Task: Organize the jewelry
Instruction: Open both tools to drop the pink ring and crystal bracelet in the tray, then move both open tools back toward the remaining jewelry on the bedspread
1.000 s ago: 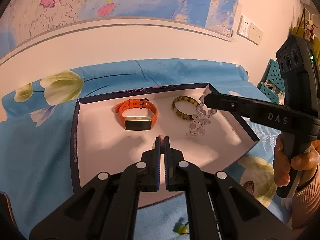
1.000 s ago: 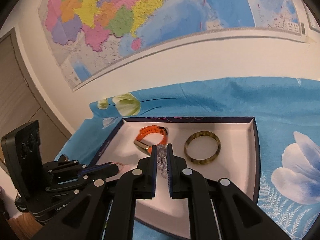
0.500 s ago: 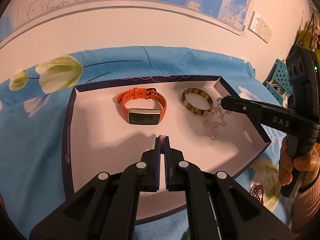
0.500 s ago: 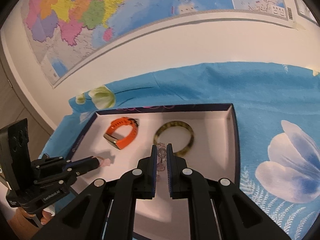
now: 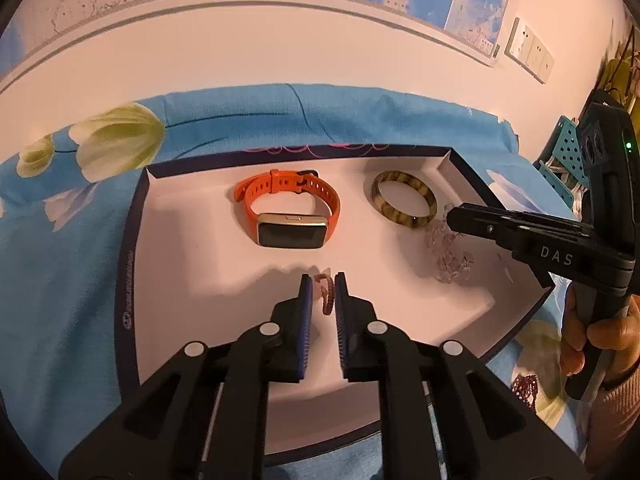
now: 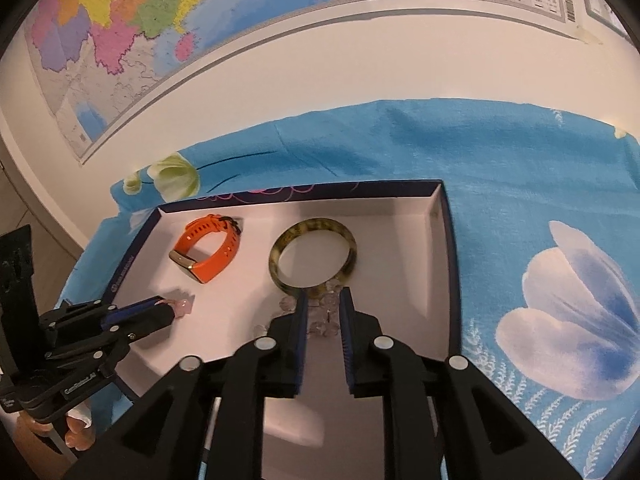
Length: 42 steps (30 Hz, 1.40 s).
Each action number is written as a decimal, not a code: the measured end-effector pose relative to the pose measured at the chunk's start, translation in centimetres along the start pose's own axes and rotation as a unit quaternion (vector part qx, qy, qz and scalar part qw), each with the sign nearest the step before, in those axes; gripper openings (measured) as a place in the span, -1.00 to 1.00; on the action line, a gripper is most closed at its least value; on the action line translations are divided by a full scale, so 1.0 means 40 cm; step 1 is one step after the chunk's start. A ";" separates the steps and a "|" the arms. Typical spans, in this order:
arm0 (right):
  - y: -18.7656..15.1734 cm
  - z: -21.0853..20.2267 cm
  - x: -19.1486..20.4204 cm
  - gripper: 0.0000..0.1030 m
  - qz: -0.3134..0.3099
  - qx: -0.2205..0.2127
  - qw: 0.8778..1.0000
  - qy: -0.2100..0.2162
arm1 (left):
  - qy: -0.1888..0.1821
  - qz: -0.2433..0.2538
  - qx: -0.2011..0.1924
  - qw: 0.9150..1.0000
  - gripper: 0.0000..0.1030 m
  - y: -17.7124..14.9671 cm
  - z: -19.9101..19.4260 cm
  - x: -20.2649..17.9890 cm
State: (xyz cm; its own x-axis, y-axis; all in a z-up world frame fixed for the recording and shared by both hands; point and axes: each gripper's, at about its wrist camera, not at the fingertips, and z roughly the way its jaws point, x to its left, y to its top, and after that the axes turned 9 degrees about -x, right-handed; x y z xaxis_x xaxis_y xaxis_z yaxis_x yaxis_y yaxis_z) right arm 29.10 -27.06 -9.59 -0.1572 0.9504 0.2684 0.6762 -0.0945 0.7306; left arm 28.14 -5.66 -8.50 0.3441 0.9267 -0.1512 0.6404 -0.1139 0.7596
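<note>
A white tray (image 5: 200, 280) with a dark blue rim lies on a blue flowered cloth. In it lie an orange watch (image 5: 290, 216), a mottled brown bangle (image 5: 404, 204) and a clear bead bracelet (image 5: 450, 258). My left gripper (image 5: 323, 282) is open, low over the tray floor, with a small pink bead bracelet (image 5: 326, 292) between its fingers. My right gripper (image 6: 323, 296) is open over the clear bead bracelet (image 6: 324, 308), right in front of the bangle (image 6: 312, 256). The watch (image 6: 208, 252) lies to the left in the right wrist view.
A wall with a map runs behind the table. A dark red bead bracelet (image 5: 524, 390) lies on the cloth (image 5: 60, 280) outside the tray's right edge. A teal perforated rack (image 5: 568, 160) stands at the far right.
Both grippers have opened. The clear bead bracelet has gone down from the right gripper onto the tray by the bangle. The pink bracelet now lies loose between the left fingers.
</note>
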 end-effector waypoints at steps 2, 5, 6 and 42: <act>-0.001 -0.006 0.000 -0.49 -0.003 -0.004 1.000 -0.008 | 0.003 -0.002 -0.008 1.000 -0.55 0.002 -0.010 0.001; 0.000 -0.018 0.000 -0.40 -0.005 -0.010 1.000 -0.013 | 0.009 0.000 -0.023 1.000 -0.33 0.006 -0.034 0.001; 0.001 -0.026 -0.001 -0.38 -0.006 -0.014 1.000 -0.015 | 0.012 0.000 -0.029 1.000 -0.25 0.008 -0.043 0.000; -0.250 -0.259 0.082 -0.18 -0.088 0.015 0.995 0.040 | 0.008 0.033 -0.072 0.997 0.08 -0.192 -0.308 -0.026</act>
State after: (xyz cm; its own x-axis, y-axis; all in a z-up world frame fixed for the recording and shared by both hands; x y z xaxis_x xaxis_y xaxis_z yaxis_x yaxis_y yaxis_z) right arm 14.37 -26.08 -9.52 -0.3309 0.9249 0.1872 0.6538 0.0816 0.7523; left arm 14.40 -1.33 -6.37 0.3707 0.9246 -0.0884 0.5108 -0.1234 0.8508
